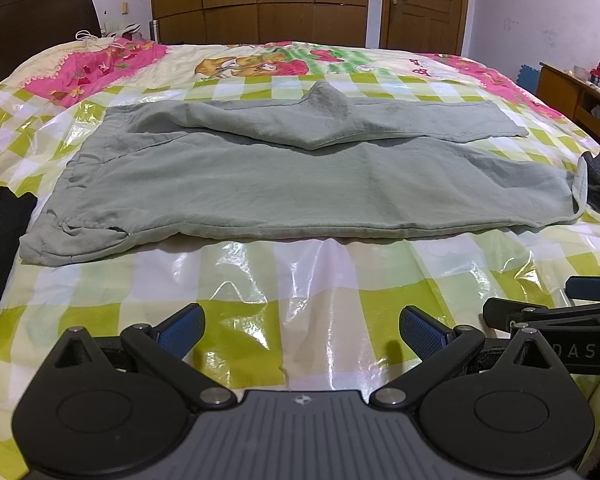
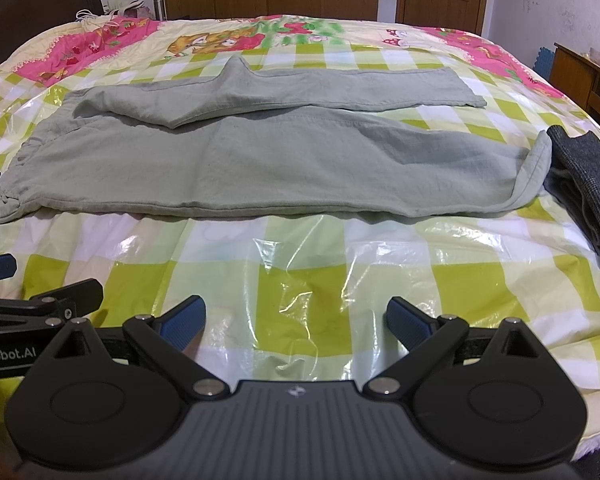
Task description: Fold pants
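Pale green pants lie flat across the bed, waistband at the left, leg ends at the right; they also show in the right wrist view. The near leg lies wide, the far leg lies behind it with a raised fold at the crotch. My left gripper is open and empty, above the bed in front of the pants. My right gripper is open and empty, beside the left one, also short of the pants' near edge.
The bed has a green-checked sheet under clear plastic. A folded dark grey garment lies right of the leg ends. A black cloth lies at the left. A wooden cabinet stands right of the bed.
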Tool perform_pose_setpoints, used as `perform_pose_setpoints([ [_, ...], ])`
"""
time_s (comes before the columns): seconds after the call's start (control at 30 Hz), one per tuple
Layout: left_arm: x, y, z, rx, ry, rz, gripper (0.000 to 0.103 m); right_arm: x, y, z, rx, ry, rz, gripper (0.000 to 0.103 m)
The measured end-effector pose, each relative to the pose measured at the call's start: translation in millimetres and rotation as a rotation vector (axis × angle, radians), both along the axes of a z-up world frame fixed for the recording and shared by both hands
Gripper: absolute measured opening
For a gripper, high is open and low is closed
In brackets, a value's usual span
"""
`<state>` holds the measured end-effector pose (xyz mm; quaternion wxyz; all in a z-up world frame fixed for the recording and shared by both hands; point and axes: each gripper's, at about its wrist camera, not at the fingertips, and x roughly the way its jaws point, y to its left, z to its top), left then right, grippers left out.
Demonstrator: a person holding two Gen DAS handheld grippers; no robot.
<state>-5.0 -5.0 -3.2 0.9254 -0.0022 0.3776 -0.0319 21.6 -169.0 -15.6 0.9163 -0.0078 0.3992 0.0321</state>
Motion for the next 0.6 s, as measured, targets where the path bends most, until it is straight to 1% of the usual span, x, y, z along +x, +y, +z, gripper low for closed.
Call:
perform_pose_setpoints([
  [0.17,-0.1,0.0,0.1,-0.002,0.001,-0.001,0.103,-2.5,-3.2,-4.9,-0.001,0.002,-0.001,0.096],
  [0.6,0.9,-0.8,-0.4,-0.007,0.001,-0.002,0.103,-2.1,-1.9,-5.1,0.0,0.004,-0.001,0.096],
])
